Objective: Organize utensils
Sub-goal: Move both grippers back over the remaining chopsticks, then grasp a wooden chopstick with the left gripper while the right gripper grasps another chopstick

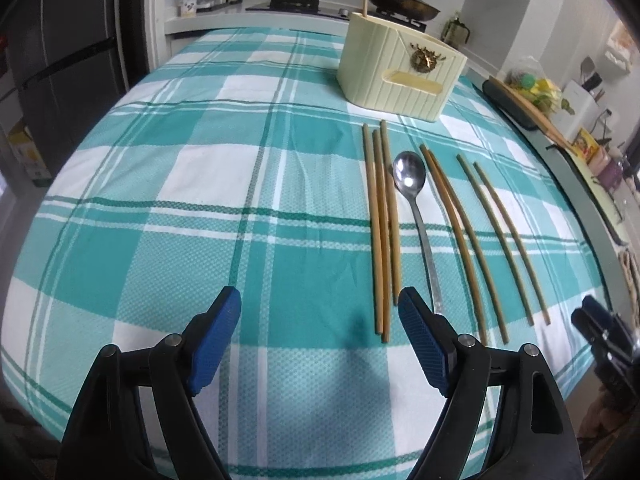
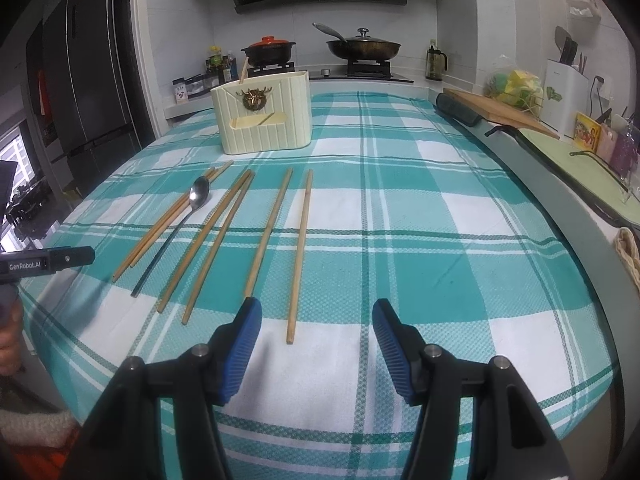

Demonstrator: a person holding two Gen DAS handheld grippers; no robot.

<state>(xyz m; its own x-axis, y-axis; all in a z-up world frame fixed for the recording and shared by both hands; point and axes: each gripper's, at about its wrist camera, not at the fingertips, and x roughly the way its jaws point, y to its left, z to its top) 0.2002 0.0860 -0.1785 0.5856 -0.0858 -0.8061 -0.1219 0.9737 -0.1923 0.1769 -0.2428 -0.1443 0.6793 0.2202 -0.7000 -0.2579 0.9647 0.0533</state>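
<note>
Both the left gripper [image 1: 320, 312] and right gripper [image 2: 317, 322] hang spread wide, empty. The left fingertip hides the steel spoon's [image 1: 412, 196] handle end beside the chopsticks [image 1: 382, 232].

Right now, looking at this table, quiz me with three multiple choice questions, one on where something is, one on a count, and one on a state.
1. Where does the spoon lie?
A. Inside the holder
B. On the cloth among the chopsticks
C. On the stove

2. How many chopsticks lie loose on the cloth?
A. Three
B. Five
C. Seven

3. How do both tools stand?
A. Open and empty
B. Shut on a chopstick
C. Shut on the spoon

Answers:
1 B, it lies flat on the checked cloth between a group of three and a pair.
2 C, three, two and two lie in front of the cream holder.
3 A, the left tool and right tool show wide gaps with nothing between.
</note>
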